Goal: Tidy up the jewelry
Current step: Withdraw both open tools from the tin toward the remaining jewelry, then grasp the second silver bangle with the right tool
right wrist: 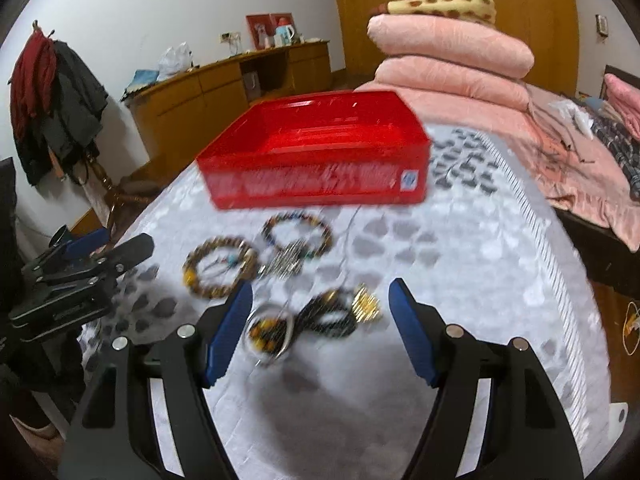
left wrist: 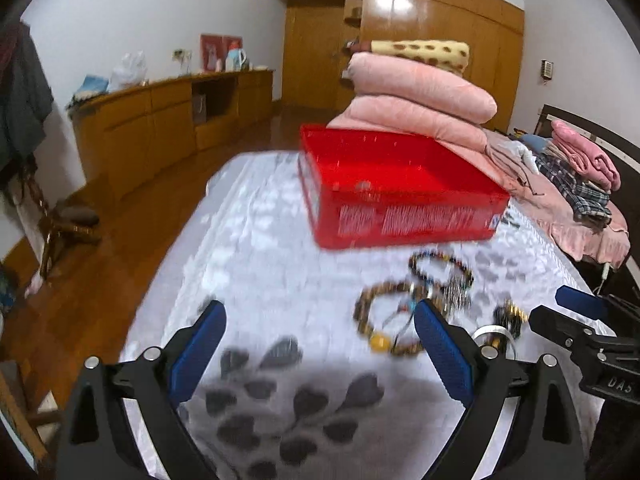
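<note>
Your left gripper (left wrist: 320, 330) & right gripper (right wrist: 320, 304) both gape wide, empty, over blurry, probably beaded bracelets (right wrist: 220, 268) near the red plastic tray (right wrist: 316, 152).

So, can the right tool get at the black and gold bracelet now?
Probably yes. The right tool is open, and the black and gold bracelet lies uncovered on the bedspread ahead of its fingers; nothing blocks it.

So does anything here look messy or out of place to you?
Yes: the bracelets and a tangled dark necklace lie loose in a heap on the bedspread, just in front of the red box rather than inside it. Both grippers, left and right, are open and hold nothing.
</note>
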Available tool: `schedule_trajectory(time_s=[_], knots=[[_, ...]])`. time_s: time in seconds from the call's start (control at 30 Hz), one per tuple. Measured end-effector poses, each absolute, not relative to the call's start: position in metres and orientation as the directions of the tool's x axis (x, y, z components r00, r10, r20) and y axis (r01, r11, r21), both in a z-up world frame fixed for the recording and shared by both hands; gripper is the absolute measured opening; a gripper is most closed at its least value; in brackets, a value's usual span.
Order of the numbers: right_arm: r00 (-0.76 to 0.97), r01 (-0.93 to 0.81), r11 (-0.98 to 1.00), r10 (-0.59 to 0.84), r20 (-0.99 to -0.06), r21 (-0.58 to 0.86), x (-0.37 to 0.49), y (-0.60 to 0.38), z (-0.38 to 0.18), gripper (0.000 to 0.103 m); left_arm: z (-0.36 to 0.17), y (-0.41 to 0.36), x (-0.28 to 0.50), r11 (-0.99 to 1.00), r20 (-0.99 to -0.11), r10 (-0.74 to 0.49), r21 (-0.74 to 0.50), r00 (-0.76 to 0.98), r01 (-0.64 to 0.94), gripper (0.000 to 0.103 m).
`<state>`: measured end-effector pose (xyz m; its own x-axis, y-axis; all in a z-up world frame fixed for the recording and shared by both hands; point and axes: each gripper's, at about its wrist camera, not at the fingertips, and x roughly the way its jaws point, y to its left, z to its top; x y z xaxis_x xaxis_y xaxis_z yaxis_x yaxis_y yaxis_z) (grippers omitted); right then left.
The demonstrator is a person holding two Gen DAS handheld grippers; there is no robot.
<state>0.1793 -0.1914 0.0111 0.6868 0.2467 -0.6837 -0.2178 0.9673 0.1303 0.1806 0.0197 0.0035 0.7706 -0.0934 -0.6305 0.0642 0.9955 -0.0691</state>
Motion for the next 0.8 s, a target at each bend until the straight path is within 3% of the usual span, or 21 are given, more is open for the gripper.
schedule_trajectory(time_s=[0.27,0.8], knots=[[0.655,-0.242,0.963,0.251,-0.713,0.117,0.164,-0.17,-0.002,0.063,-0.015,0.024,0.16,0.998,-0.674,-0.061,-0.044,0.736,0.043,0.093],[0.606,-0.221,0.972,0.205,-0.768,0.085,0.176,-0.146,-0.018,0.056,-0.016,0.039,0.158,0.996,-0.681,-0.082,-0.088,0.727,0.03,0.093]])
